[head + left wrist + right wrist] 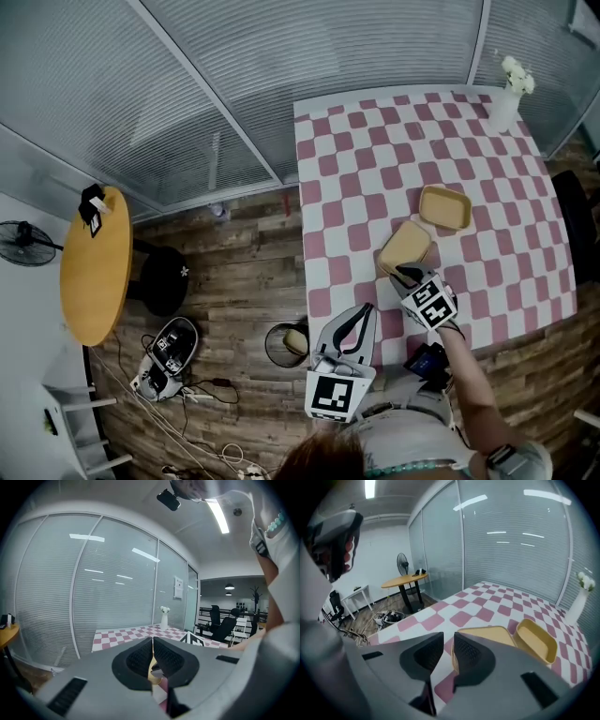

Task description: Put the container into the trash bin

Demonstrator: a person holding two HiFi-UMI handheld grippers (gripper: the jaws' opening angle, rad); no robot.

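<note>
Lying at the jaws: flat-topped container (pixel 405 246) (pixel 487 633), tan, rectangular, plastic, flat side up on the table, right at the tips of the right gripper (pixel 401 274) (pixel 448 641). Its near edge shows in the gap, against the right-hand pad.
Right gripper state: jaws spread a little, pads pressing on nothing. It is tilted down over the table.
Second piece: open tray (pixel 444 207) (pixel 536 641), tan, rectangular, hollow side up, just beyond the flat-topped container. Cannot tell whether the two touch.
Left gripper state: left gripper (pixel 361 309) (pixel 153 641) has its jaws pressed together with nothing pinched. It is held off the table's edge, just left of the right gripper.
Bin: trash bin (pixel 275 345), round, black, on the wood floor, just left of the left gripper. A yellowish item (pixel 296 340) lies inside.
Table: checked tablecloth (pixel 356 169), pink and white.
Far corner: white vase (pixel 504 108) (pixel 578 604) with white flowers, well beyond both grippers.
</note>
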